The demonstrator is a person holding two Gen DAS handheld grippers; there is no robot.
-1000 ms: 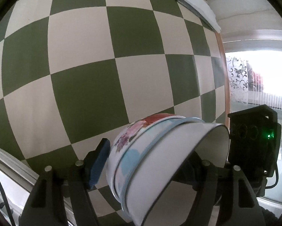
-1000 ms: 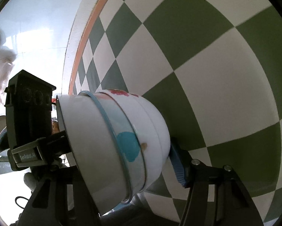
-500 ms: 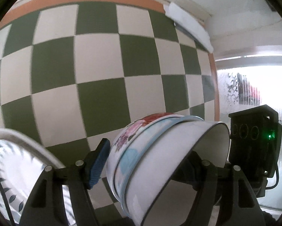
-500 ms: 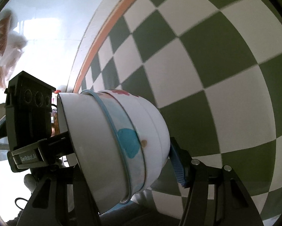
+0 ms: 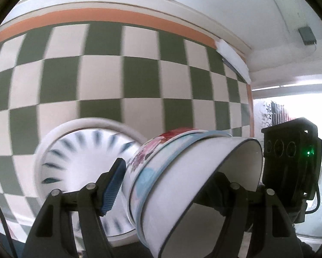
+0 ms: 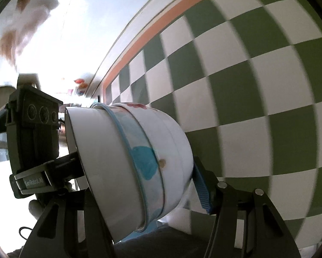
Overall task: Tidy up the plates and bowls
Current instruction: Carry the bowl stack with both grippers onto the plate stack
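Nearest the left wrist camera, the left claw (image 5: 167,185) is clamped across a stack of nested bowls (image 5: 182,178) tipped on its side: the blue pad of one finger (image 5: 112,188) presses the flowered base of the outermost bowl, while the other finger reaches into the open mouth of the innermost white bowl. In the right wrist view the right claw (image 6: 137,172) grips the same stack of nested bowls (image 6: 126,163) from the opposite side, its blue pad against the base and its other finger hidden behind the rim, so both claws are closed on the stack and carry it together, clear of the counter (image 5: 59,81). Each camera shows the other gripper's black body just past the rim. Behind the stack in the left view lies a white plate (image 5: 79,165) with dark dashes around its well, resting flat on the green and white checked cloth of the counter; it looks blurred. Farther off run an orange border and a bright window. The step in hand seems to be carrying the gathered bowls to their resting place. The next move, as I judge it, calls for turning the stack upright, lowering it either onto the plate or beside it, and keeping both grips even so that the nested bowls do not slide apart before release.
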